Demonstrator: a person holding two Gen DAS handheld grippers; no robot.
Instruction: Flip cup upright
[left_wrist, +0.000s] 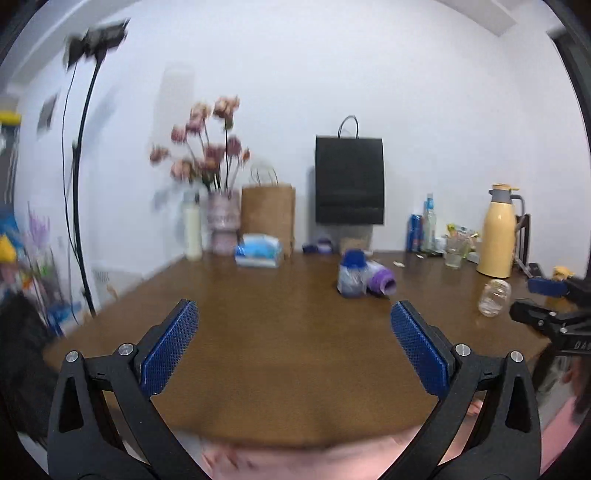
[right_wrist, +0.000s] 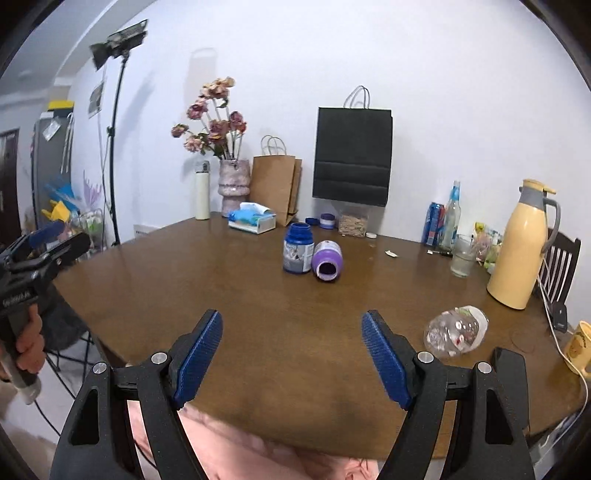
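A clear glass cup lies on its side on the brown table, just right of my right gripper's right finger; it also shows in the left wrist view at the right. My right gripper is open and empty, above the table's near edge. My left gripper is open and empty, also near the front edge. The right gripper appears at the right edge of the left wrist view, close to the cup. The left gripper appears at the left edge of the right wrist view.
A blue jar stands mid-table with a purple jar on its side next to it. A yellow thermos, drinking glass, bottles, paper bags, tissue box and flower vase line the back. A yellow mug sits far right.
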